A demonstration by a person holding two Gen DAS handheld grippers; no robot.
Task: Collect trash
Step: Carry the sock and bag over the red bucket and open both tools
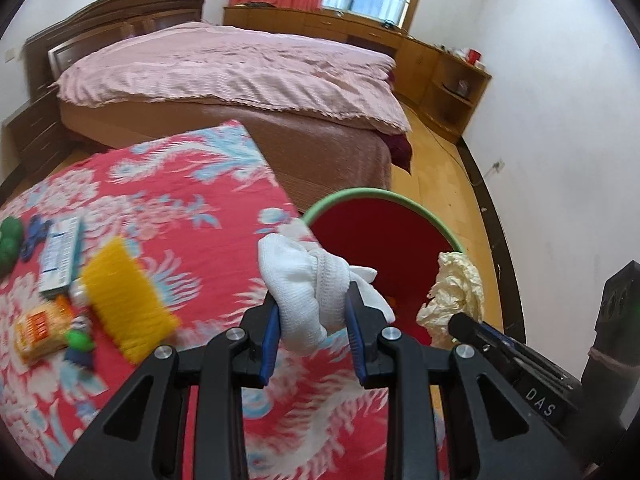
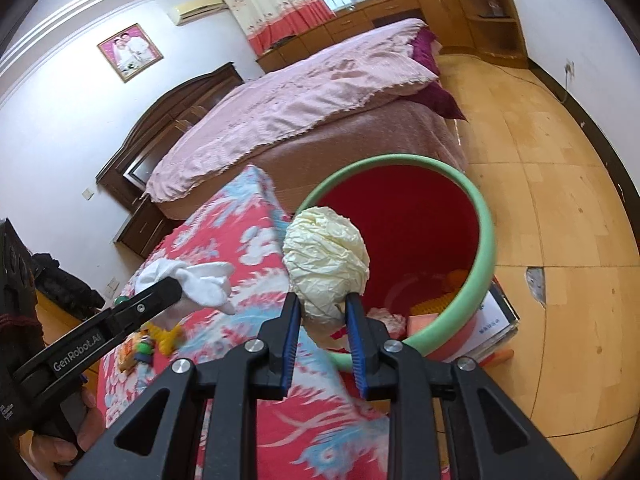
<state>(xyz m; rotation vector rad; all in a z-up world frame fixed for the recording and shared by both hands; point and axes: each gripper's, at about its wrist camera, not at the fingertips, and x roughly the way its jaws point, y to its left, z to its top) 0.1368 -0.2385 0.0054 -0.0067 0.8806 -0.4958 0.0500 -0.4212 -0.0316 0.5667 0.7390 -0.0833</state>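
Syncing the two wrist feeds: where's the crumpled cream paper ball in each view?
Left wrist: crumpled cream paper ball at lower right, over the bin's near rim, at the tip of the right claw coming in from the right.
Right wrist: centre of frame, clamped between that claw's blue pads.
Shared landmark: red bin with green rim beside the floral table.

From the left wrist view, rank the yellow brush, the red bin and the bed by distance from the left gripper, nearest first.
1. Yellow brush, left of the left gripper, on the cloth.
2. Red bin, ahead right.
3. Bed, far behind.
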